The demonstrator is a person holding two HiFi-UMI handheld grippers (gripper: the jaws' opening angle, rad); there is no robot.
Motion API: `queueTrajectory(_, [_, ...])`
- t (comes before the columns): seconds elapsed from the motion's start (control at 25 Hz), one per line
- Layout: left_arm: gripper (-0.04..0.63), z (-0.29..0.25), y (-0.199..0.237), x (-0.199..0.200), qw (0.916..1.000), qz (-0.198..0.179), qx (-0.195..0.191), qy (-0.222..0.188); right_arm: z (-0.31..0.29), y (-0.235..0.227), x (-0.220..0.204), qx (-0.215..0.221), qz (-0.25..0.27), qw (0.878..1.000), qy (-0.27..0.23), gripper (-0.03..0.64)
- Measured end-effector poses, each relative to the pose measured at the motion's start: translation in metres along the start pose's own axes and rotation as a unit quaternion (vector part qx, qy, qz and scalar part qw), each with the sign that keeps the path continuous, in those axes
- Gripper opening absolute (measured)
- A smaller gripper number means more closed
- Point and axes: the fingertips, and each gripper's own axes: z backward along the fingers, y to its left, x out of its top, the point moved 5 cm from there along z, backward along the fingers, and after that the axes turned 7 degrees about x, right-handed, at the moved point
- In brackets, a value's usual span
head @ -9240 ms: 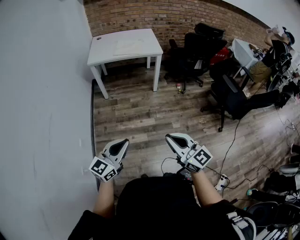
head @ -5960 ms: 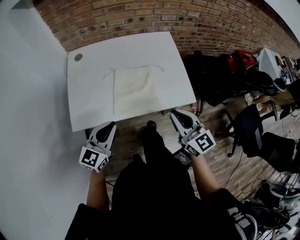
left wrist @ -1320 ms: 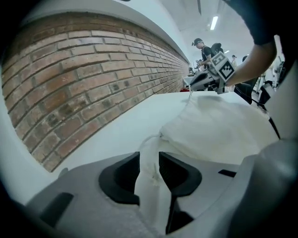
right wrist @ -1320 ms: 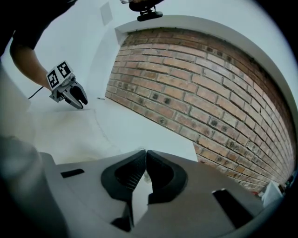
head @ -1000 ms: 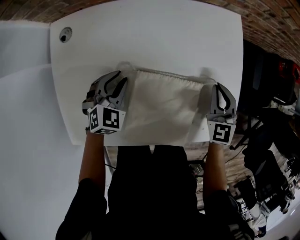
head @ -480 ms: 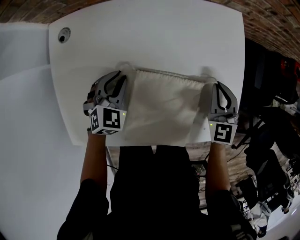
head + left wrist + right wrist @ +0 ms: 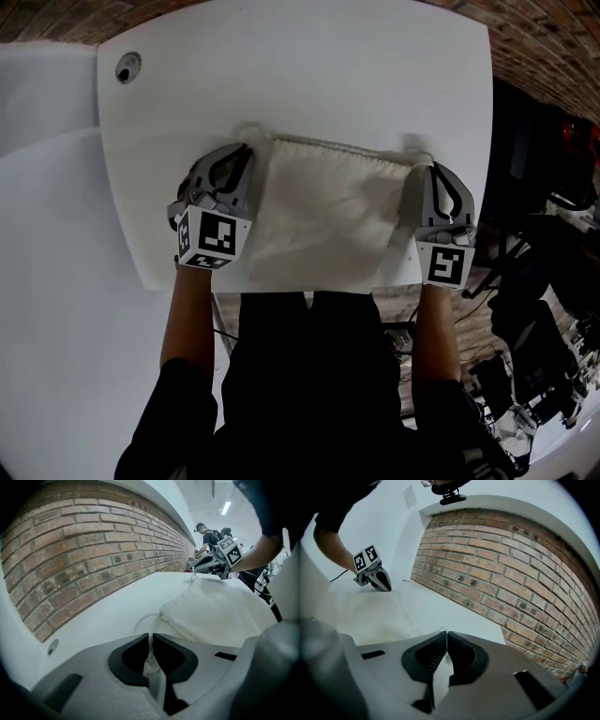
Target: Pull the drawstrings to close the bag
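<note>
On the desk, keep the bag flat and draw both cords outward at an equal rate so the mouth gathers evenly. At the bag's top left corner, the left gripper has just been closing its jaws, which now pinch the left drawstring. At the opposite corner, the right gripper has its jaws clamped, apparently on the right drawstring.

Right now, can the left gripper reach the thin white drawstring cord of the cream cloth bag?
Likely yes: the left gripper has just been closing, and the cord sits pinched between its jaws.
</note>
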Motion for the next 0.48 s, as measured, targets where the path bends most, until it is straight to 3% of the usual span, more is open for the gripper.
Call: queueTrajectory(0.48, [0.021, 0.0057, 0.004, 0.0018, 0.9998, 0.008, 0.012, -0.01, 0.0025, 0.0006, 0.0015, -0.003, -0.003, 1.0, -0.006, 0.011])
